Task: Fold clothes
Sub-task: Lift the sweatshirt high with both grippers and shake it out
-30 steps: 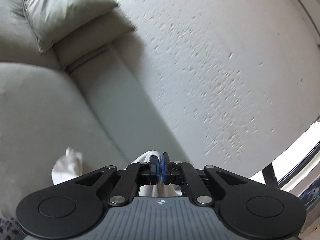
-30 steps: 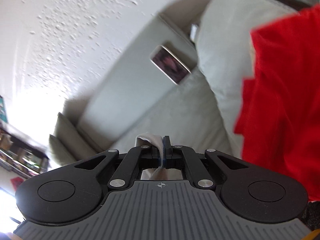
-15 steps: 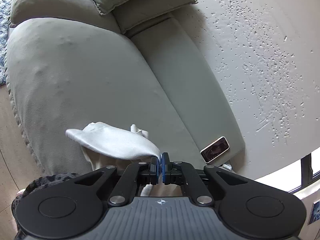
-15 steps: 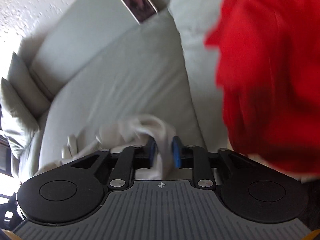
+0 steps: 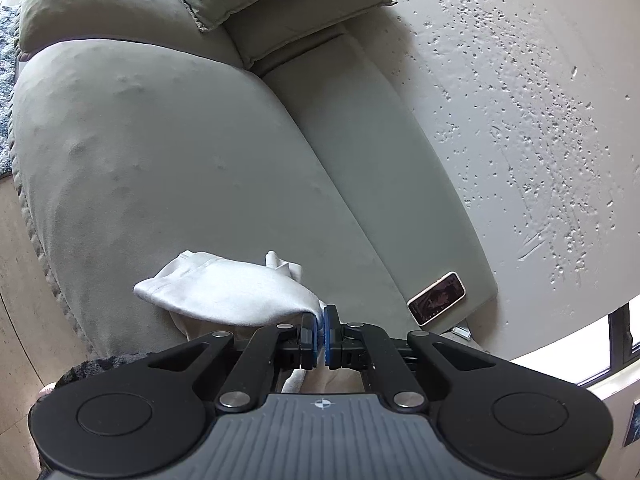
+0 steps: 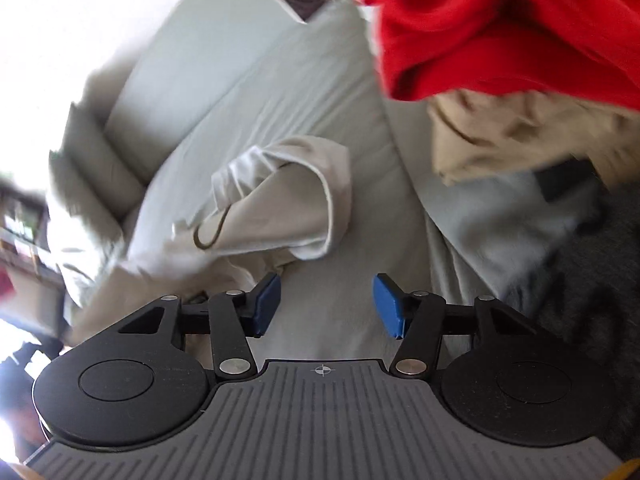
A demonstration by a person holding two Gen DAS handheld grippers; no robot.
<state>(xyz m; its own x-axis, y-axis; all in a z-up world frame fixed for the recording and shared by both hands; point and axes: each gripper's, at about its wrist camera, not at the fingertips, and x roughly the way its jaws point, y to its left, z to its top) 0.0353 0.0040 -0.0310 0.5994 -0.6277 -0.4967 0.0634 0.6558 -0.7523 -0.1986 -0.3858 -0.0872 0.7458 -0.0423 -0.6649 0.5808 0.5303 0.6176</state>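
White garment [image 6: 280,200] lies up and left of our right gripper [image 6: 326,304] (jaws just opened, nothing between), while left gripper [image 5: 319,334] clamps its edge.

Sofa [image 5: 192,168]: pale grey-green, plain. Garment [image 5: 232,296]: off-white, plain. Piled cloth [image 6: 520,20]: solid red; cloth beneath [image 6: 500,136]: beige. Gripper pads [image 6: 267,304]: blue, on black linkage. Wall [image 5: 520,120]: white, speckled texture.
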